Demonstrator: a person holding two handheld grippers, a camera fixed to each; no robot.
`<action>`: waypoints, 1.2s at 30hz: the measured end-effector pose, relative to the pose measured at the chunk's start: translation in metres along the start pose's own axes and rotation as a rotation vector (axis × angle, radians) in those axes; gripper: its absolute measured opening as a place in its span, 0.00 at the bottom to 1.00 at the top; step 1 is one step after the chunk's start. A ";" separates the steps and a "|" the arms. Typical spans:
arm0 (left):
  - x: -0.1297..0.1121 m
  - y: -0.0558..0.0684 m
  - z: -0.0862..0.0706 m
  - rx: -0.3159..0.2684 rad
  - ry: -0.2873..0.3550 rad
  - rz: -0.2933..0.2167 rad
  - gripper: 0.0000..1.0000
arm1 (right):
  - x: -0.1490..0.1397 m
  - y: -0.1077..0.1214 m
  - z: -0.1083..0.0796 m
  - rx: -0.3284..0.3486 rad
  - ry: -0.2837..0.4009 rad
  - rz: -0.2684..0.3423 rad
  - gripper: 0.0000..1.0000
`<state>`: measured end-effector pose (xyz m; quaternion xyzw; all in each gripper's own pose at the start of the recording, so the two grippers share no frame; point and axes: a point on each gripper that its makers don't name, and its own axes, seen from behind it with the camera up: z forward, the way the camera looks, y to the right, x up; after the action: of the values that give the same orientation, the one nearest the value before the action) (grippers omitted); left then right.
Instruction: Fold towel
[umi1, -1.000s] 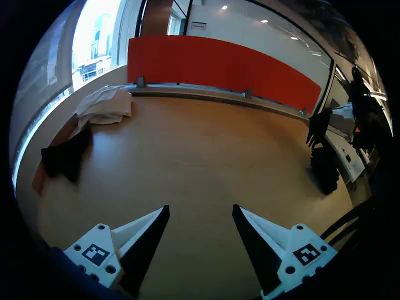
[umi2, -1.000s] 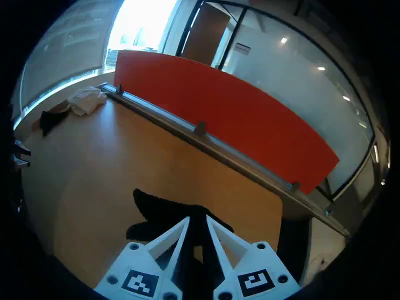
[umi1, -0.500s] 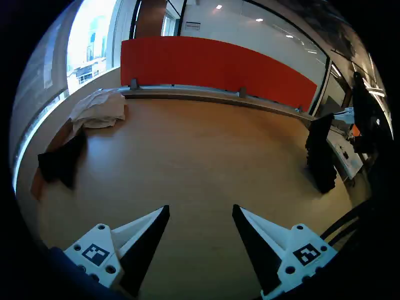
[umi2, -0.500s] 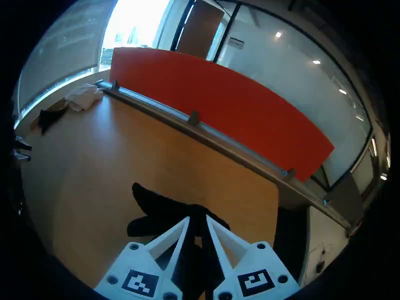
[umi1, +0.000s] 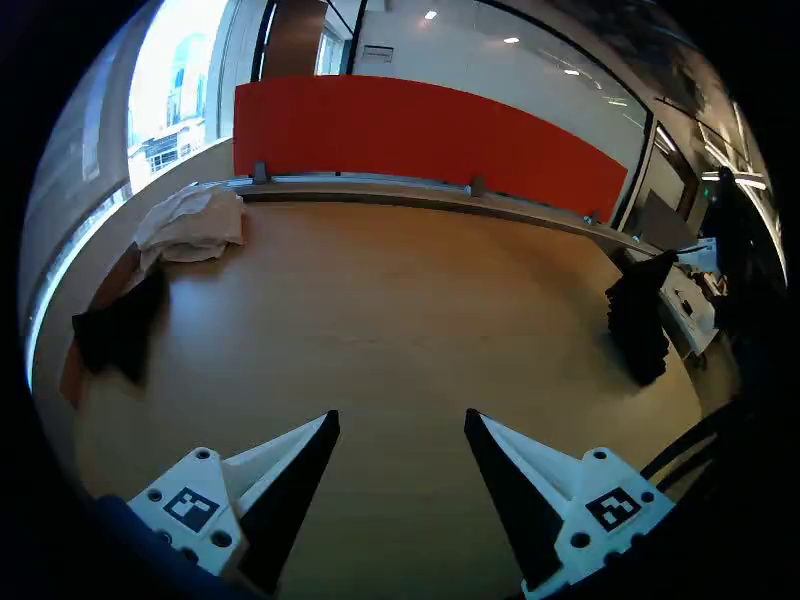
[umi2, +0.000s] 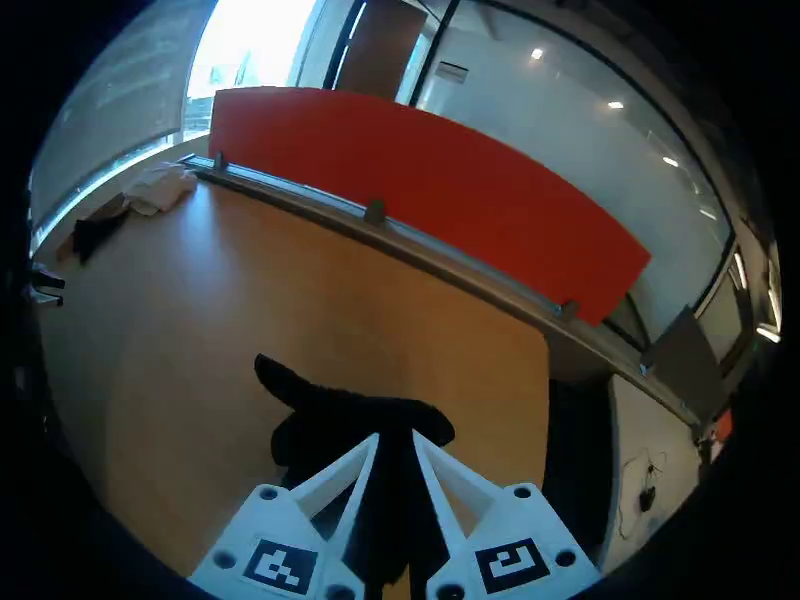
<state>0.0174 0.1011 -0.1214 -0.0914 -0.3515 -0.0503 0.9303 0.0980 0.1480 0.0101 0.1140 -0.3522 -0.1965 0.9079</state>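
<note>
A black towel (umi2: 345, 425) is pinched between the fingers of my right gripper (umi2: 395, 437), which is shut on it. The cloth bunches just ahead of the fingertips over the wooden table (umi2: 200, 320). In the left gripper view the same black towel (umi1: 640, 320) hangs as a dark bundle at the table's right end. My left gripper (umi1: 401, 415) stands open low over the table (umi1: 400, 300), with nothing between its fingers.
A crumpled white towel (umi1: 190, 222) and another black cloth (umi1: 118, 332) lie at the table's far left; both also appear far off as the white towel (umi2: 160, 185) and black cloth (umi2: 88, 236). A red partition (umi1: 430, 130) on a metal rail runs along the back edge.
The right gripper has shifted with the black towel, and the cloth now bunches closer under its fingertips. In the left gripper view the bundle sits a little lower. The left gripper stays open.
</note>
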 end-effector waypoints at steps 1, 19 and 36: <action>0.000 0.000 0.000 -0.002 0.001 0.000 0.93 | -0.005 0.000 -0.002 -0.004 -0.007 0.001 0.08; -0.002 0.002 -0.004 -0.025 0.004 0.009 0.93 | -0.030 -0.018 -0.016 -0.011 -0.029 0.043 0.08; -0.008 -0.004 -0.011 -0.023 0.008 -0.005 0.93 | -0.009 -0.033 -0.010 0.008 -0.020 0.020 0.08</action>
<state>0.0175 0.0950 -0.1341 -0.1008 -0.3475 -0.0567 0.9305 0.0901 0.1229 -0.0141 0.1121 -0.3630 -0.1869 0.9059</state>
